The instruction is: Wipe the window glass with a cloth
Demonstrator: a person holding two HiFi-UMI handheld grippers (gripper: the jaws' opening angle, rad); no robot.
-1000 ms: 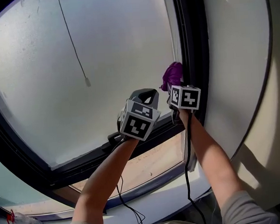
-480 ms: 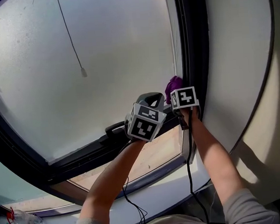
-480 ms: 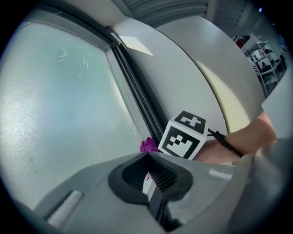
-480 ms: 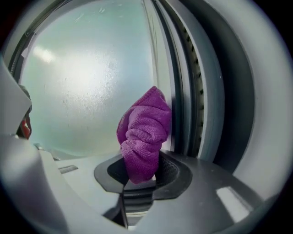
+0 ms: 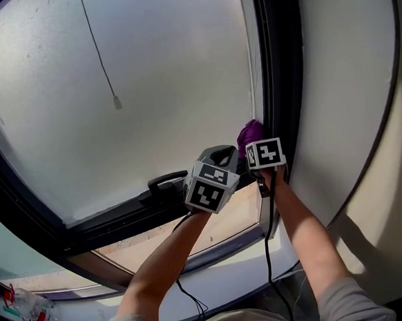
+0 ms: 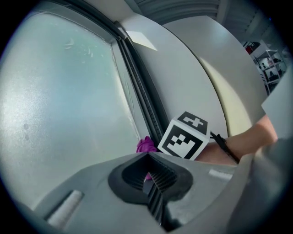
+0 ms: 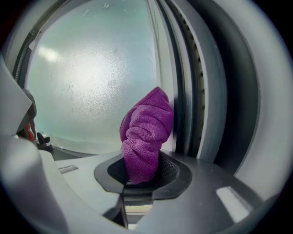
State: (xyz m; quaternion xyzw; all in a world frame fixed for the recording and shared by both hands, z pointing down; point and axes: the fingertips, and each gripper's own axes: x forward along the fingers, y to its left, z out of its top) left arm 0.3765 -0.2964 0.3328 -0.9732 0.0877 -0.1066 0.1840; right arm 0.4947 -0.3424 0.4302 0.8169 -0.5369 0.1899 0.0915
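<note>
raised right claw [image 7: 139, 177] grips purple cloth [image 7: 146, 132] beside window frame [image 5: 278, 81]; left claw [image 6: 149, 183] closed, raised alongside.

From the cloth [image 5: 252, 130], the glass [image 5: 172, 61] is free toward 11 o'clock. The frame [image 5: 281, 81] blocks 3 o'clock, a handle [image 5: 166, 180] 8, a cord [image 5: 116, 101] 10.

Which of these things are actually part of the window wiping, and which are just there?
In the job: purple cloth, clamped in the right gripper; window glass.
Just there: left gripper, shut and empty; hanging cord; black window handle.
</note>
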